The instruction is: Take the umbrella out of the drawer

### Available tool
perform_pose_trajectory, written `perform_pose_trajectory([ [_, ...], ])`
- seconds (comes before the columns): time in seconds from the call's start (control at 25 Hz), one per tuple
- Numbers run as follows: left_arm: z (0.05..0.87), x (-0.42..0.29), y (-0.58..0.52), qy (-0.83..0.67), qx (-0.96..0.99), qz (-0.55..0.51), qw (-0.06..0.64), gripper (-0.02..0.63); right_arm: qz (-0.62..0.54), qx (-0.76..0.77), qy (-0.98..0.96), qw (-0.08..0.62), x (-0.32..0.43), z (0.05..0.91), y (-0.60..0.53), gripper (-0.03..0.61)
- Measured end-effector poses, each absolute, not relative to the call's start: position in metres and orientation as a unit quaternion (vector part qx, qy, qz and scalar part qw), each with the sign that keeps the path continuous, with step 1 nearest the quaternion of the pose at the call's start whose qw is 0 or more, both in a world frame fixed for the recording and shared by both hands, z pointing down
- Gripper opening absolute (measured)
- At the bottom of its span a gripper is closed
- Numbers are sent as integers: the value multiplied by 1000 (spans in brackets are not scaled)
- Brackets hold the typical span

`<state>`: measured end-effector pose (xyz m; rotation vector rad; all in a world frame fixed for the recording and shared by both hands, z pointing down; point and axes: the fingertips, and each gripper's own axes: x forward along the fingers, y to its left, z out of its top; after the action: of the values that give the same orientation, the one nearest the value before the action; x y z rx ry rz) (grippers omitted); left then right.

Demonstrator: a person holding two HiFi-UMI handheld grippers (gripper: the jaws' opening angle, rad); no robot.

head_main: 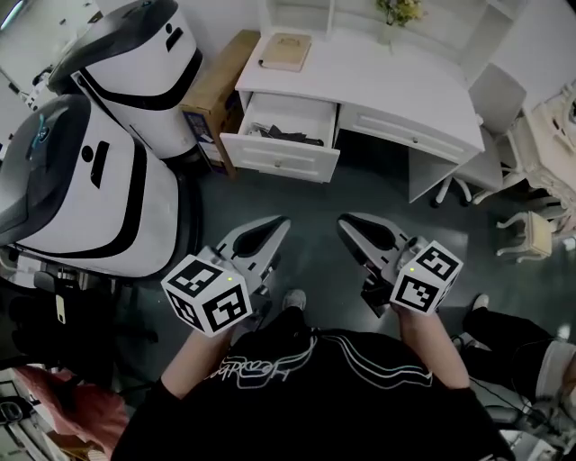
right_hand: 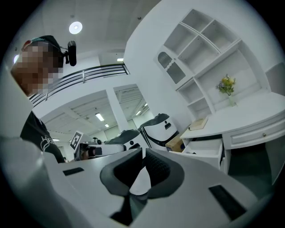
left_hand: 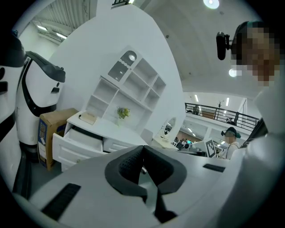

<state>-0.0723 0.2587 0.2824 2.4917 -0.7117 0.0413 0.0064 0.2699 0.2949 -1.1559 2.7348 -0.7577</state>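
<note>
A white desk (head_main: 396, 85) stands ahead with its left drawer (head_main: 281, 155) pulled open. A dark, folded thing, apparently the umbrella (head_main: 290, 135), lies inside the drawer. My left gripper (head_main: 282, 223) and right gripper (head_main: 345, 222) are held side by side above the dark floor, well short of the desk. Both are shut with nothing between the jaws. The left gripper view has that gripper (left_hand: 143, 147) pointing towards the open drawer (left_hand: 78, 143). In the right gripper view the shut gripper (right_hand: 143, 150) has the drawer (right_hand: 205, 149) to its right.
Two large white-and-black machines (head_main: 135, 63) (head_main: 85, 189) stand at the left, with a cardboard box (head_main: 216, 90) between them and the desk. A book (head_main: 286, 51) and a vase of flowers (head_main: 400, 11) rest on the desk. White stools (head_main: 531, 232) stand at the right.
</note>
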Motion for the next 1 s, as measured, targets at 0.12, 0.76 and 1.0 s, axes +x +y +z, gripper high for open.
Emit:
perform_pose_trajectory([
  [0.12, 287, -73, 218, -263, 927, 10, 267, 20, -238, -380, 893, 37, 7, 295, 229, 52],
  [0.76, 324, -69, 90, -289, 913, 23, 287, 20, -250, -366, 896, 15, 18, 329, 106, 54],
  [1.0, 341, -55, 21, -318, 898, 34, 301, 20, -254, -334, 908, -5, 28, 346, 28, 54],
])
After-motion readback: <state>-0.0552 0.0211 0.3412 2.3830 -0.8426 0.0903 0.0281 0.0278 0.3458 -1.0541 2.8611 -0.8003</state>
